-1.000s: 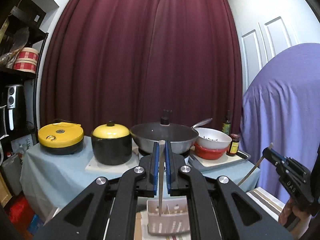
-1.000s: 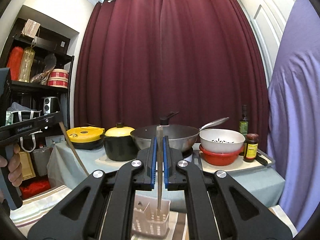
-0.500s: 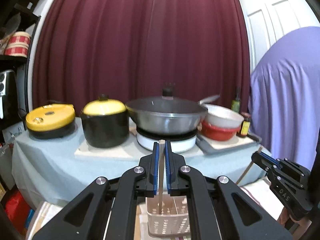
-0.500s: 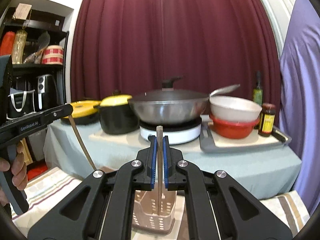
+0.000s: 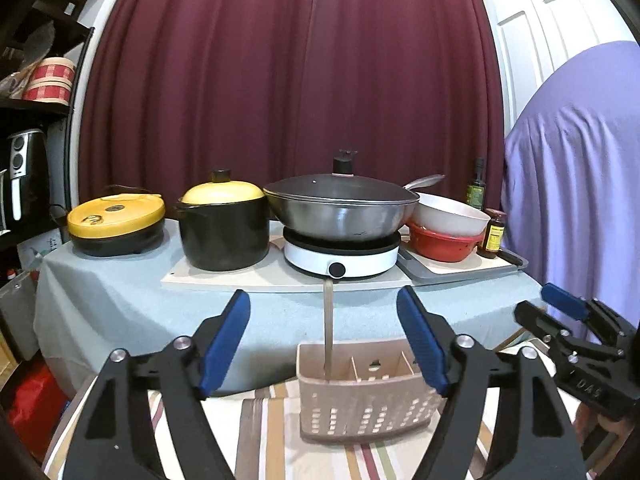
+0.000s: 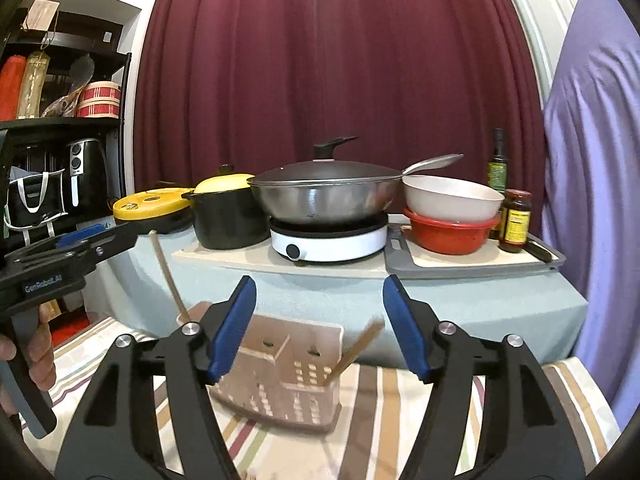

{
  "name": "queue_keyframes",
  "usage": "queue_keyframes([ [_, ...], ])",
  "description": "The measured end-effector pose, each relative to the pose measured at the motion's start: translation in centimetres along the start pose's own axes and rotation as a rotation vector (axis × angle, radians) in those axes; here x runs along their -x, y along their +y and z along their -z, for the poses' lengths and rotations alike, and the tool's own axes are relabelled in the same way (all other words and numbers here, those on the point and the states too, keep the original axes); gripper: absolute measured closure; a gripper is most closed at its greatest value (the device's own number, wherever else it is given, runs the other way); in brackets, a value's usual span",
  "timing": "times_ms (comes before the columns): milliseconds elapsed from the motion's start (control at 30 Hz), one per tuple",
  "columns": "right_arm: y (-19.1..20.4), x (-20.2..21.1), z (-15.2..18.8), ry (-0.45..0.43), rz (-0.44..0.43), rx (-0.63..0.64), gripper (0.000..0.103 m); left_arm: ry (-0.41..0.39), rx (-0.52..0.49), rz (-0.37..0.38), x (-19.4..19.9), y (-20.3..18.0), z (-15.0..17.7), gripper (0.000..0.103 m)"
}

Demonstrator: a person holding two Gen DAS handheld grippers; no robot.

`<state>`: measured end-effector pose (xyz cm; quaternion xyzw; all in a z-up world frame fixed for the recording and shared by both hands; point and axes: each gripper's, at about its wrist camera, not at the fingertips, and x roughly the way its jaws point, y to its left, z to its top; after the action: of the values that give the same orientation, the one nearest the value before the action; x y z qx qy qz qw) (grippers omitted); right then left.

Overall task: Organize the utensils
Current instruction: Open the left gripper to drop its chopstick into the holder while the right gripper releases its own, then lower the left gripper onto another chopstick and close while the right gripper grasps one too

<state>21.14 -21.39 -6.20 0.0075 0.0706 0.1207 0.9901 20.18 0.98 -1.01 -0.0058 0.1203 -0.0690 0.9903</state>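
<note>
**Coach:** Both grippers are opening right now. Your left gripper (image 5: pixel 324 344) has its jaws spread wide, and the stick (image 5: pixel 328 328) stands free between them, touching neither pad, with its foot in the caddy's (image 5: pixel 360 412) left compartment. Your right gripper (image 6: pixel 316 328) is spread too, and its stick (image 6: pixel 356 346) leans at a slant in the right end of the caddy, clear of the pads.

**Operator:** How will those sticks handle if I need to reset one?

**Coach:** I'd judge them light, stiff and thin, probably wood. They will pivot in the pads if you pinch near an end. Take one around the upper middle, above the caddy rim, square across the pads.

**Operator:** And the caddy itself?

**Coach:** It looks like thin perforated plastic, light enough to skid or tip on the striped cloth (image 5: pixel 260 432). You'd best not push sideways against a stick that's seated inside. Lift straight up.
</note>
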Motion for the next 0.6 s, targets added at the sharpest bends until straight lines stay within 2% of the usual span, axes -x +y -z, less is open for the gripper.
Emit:
queue_keyframes([
  [100,0.0,2.5,0.7,0.006,0.018,0.009,0.033,0.016,0.001,-0.006,1.6,0.1,1.1,0.026],
  [267,-0.1,6.4,2.8,0.041,0.029,0.010,0.033,0.064,0.001,-0.029,4.2,0.6,4.1,0.025],
  [500,-0.1,11.4,8.8,0.131,0.046,0.007,0.033,0.160,0.011,-0.088,7.8,1.5,10.2,0.025],
  [600,0.0,13.5,12.4,0.179,0.060,0.009,0.042,0.210,0.026,-0.103,8.9,1.9,12.6,0.025],
])
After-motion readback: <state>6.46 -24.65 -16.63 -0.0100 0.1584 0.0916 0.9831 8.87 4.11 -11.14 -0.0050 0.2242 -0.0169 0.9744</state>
